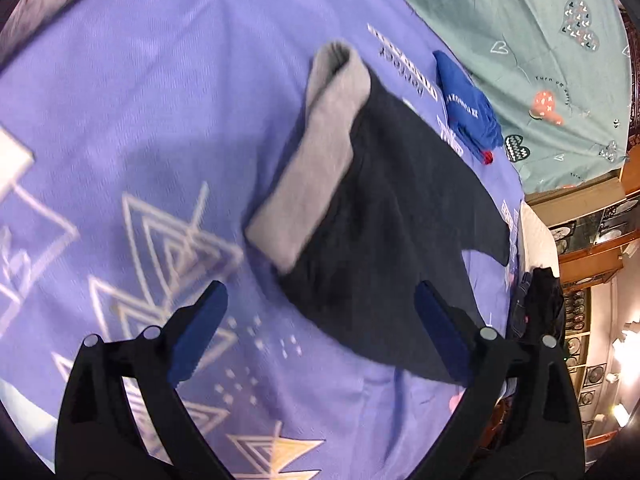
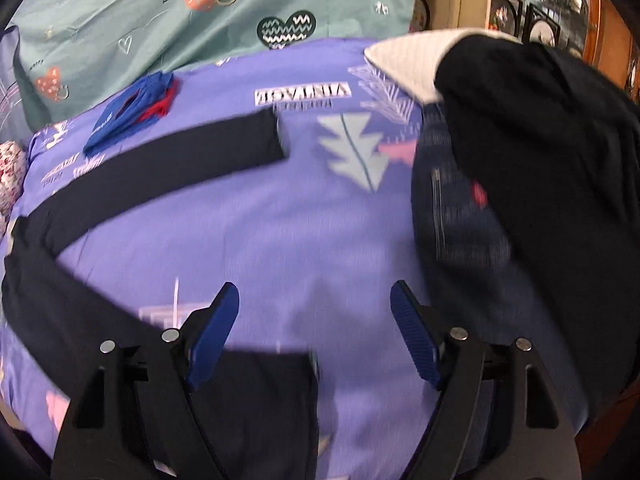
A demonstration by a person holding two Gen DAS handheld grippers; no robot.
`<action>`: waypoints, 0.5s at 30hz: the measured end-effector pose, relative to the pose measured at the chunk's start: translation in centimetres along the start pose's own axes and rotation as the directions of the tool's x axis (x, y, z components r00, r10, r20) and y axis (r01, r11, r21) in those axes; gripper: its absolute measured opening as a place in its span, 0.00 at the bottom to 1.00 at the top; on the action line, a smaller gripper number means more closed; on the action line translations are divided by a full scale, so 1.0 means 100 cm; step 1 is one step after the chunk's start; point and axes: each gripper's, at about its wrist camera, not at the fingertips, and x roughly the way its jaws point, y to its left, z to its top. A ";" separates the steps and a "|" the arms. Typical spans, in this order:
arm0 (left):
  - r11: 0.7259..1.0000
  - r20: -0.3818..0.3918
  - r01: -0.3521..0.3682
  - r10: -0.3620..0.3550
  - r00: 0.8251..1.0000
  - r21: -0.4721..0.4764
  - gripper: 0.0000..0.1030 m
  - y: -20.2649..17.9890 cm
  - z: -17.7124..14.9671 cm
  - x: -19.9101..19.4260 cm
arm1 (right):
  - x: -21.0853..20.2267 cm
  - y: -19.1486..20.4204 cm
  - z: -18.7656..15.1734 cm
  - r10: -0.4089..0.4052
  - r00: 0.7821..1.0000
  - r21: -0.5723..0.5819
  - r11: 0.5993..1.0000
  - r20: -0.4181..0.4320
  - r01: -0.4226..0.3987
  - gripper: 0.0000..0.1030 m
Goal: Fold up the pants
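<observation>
Both tools, the left tool and right tool, stand open and empty just above the purple bedsheet. Beyond them the dark pants lie spread flat, grey waistband showing and legs apart. The fold looks barely begun: next, each tool probably needs to pinch an edge to bring one leg over the other.

Bed under purple printed sheet. Lying directly on it: dark pants with grey waistband, folded blue garment, dark clothes pile at edge.

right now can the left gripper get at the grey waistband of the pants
Probably yes: the left gripper is open with nothing between its jaws, and the grey waistband lies uncovered on the purple bedsheet just ahead.
</observation>
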 end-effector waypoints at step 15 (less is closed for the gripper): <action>0.999 0.101 0.017 -0.020 0.995 0.031 0.66 -0.034 0.007 0.050 | -0.006 -0.013 -0.047 0.125 0.991 0.077 0.990 -0.042 -0.122 0.76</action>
